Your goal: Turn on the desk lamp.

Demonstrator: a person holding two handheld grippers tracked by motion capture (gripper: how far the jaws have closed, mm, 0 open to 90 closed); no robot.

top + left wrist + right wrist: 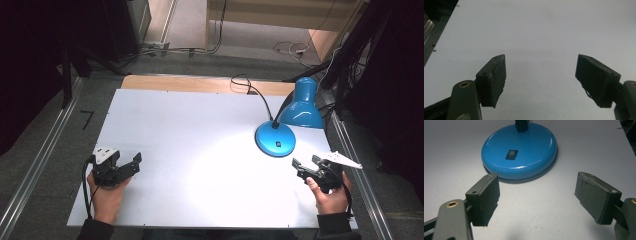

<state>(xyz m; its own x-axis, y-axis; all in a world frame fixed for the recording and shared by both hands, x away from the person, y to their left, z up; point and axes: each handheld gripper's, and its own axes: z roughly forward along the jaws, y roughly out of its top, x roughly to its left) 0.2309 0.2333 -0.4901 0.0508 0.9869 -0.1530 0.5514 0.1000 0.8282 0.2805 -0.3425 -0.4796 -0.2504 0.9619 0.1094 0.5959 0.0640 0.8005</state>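
lamp [299, 112]: glossy bright blue, black neck
switch [512, 154]: black
table [190, 135]: plain white, wood edge
left gripper [541, 82]: black
right gripper [537, 200]: black

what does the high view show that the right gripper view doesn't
High view alone: the lamp's blue shade, its bent black neck, the cord trailing off the far edge, the left gripper, both hands, and the floor around the table.

Right gripper view alone: a close look at the black rocker switch on the base, and the worn inner faces of the right gripper pads, jaws wide apart with nothing between.

Both: the round blue lamp base, the white tabletop, and the right gripper open just short of the base.
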